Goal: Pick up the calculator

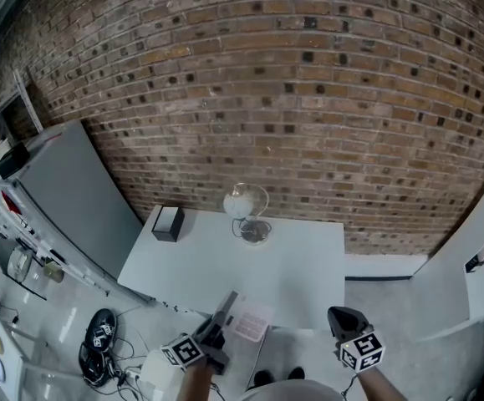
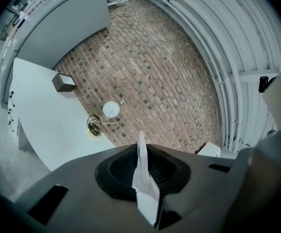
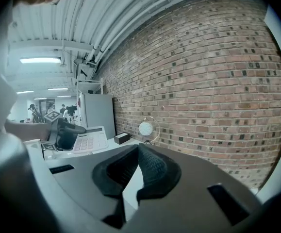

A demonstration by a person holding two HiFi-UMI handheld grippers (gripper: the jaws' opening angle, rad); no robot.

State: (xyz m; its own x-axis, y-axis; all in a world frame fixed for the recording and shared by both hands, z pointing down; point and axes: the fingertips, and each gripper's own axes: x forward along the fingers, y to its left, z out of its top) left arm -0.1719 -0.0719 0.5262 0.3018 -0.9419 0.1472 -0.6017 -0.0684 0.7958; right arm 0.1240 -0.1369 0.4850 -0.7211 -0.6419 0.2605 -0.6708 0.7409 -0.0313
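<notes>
The calculator, white with pale pink keys, hangs over the near edge of the white table. My left gripper is shut on its left edge. In the left gripper view the calculator stands edge-on between the pads of the left gripper. The right gripper view shows the calculator face up in the left gripper. My right gripper hovers at the table's near right corner, apart from the calculator. Its jaws are shut with nothing between them.
A small globe on a wire stand and a black box sit at the table's far edge by the brick wall. A grey panel stands to the left. Headphones and cables lie on the floor.
</notes>
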